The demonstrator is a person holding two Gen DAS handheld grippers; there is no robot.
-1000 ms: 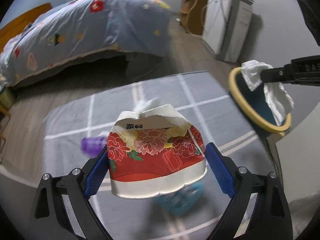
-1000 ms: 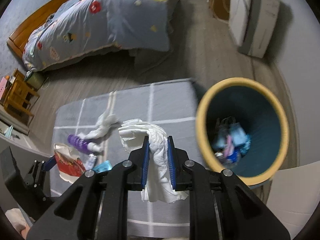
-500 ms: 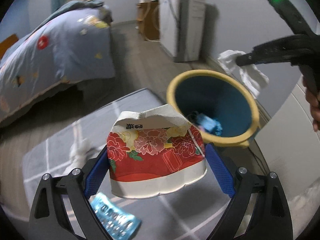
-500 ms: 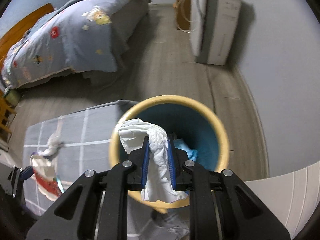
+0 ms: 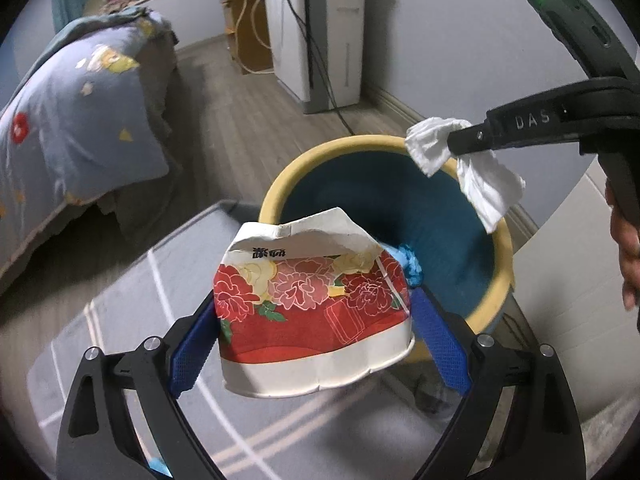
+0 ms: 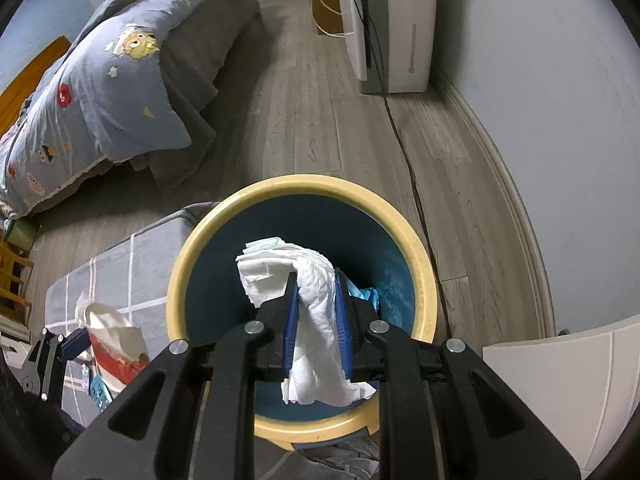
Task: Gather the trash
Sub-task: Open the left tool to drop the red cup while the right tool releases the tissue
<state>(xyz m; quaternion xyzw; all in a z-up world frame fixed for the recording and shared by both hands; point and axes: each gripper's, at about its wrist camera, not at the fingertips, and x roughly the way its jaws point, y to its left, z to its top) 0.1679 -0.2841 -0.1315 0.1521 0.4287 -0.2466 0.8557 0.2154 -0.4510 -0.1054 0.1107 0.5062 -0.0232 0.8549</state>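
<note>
1. Grey wood floor (image 6: pixel 304 92) underfoot, with a grey rug (image 5: pixel 132 320) crossed by white lines, a bed (image 6: pixel 116 68) under a blue patterned quilt, and a white appliance (image 6: pixel 396 20) against the wall.
2. Round bin (image 6: pixel 420 248), yellow rim and dark blue inside, standing at the rug's edge; blue scraps lying at its bottom.
3. Left hand-held gripper (image 5: pixel 316 324) clamped on a paper cup (image 5: pixel 312 312), blue pads pressed against both sides.
4. Cup crumpled and dented, red with pink and yellow flowers, white band along one edge, torn white rim at the other; held in the air just short of the bin's near rim.
5. Right hand-held gripper (image 6: pixel 316 312) pinched tight on a white tissue (image 6: pixel 312 300), soft and creased, one end bunched above the pads, the other hanging below.
6. Tissue held directly over the bin's mouth, not touching the rim.
7. Seen from the left wrist, right hand-held gripper reaching in level from the right, with a bare hand (image 5: pixel 628 256) on its handle.
</note>
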